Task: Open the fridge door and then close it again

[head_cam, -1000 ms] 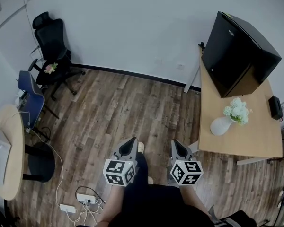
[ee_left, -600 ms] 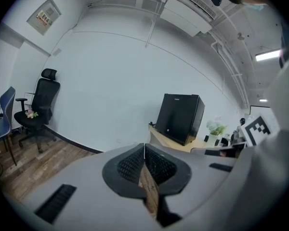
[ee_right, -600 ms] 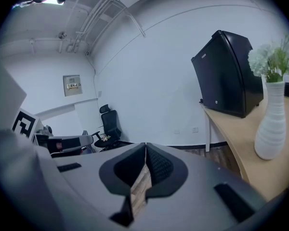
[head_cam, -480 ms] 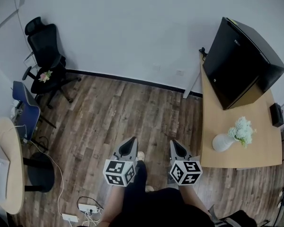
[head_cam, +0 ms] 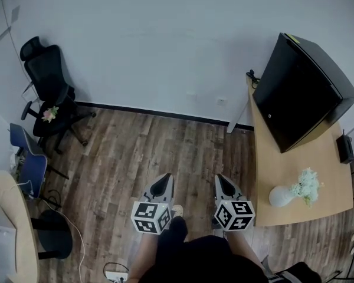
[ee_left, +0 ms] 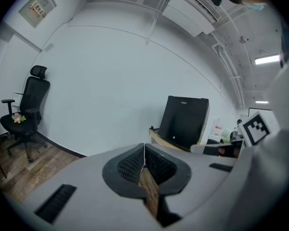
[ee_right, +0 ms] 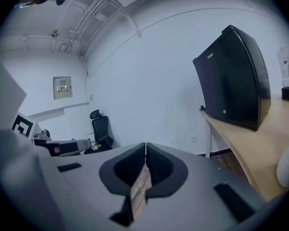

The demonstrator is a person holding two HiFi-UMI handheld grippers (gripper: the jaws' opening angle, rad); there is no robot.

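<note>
The black mini fridge (head_cam: 301, 90) stands with its door closed on the wooden table (head_cam: 321, 158) at the right, near the white wall. It also shows in the left gripper view, fridge (ee_left: 185, 121), and in the right gripper view, fridge (ee_right: 236, 88). My left gripper (head_cam: 161, 184) and right gripper (head_cam: 225, 184) are held side by side over the wood floor, well short of the fridge. Both point toward the wall. The left gripper (ee_left: 144, 146) is shut with nothing in it, and the right gripper (ee_right: 146, 144) likewise.
A white vase of flowers (head_cam: 295, 192) stands on the table's near end, just right of my right gripper. A small black box (head_cam: 344, 149) lies at the table's right edge. A black office chair (head_cam: 47, 87), a blue chair (head_cam: 26, 158) and a round table (head_cam: 12, 229) stand at the left.
The person has walked forward: the table and vase slid down the head view to beside the right gripper, and the wall is nearer. Both grippers stayed shut, side by side.
</note>
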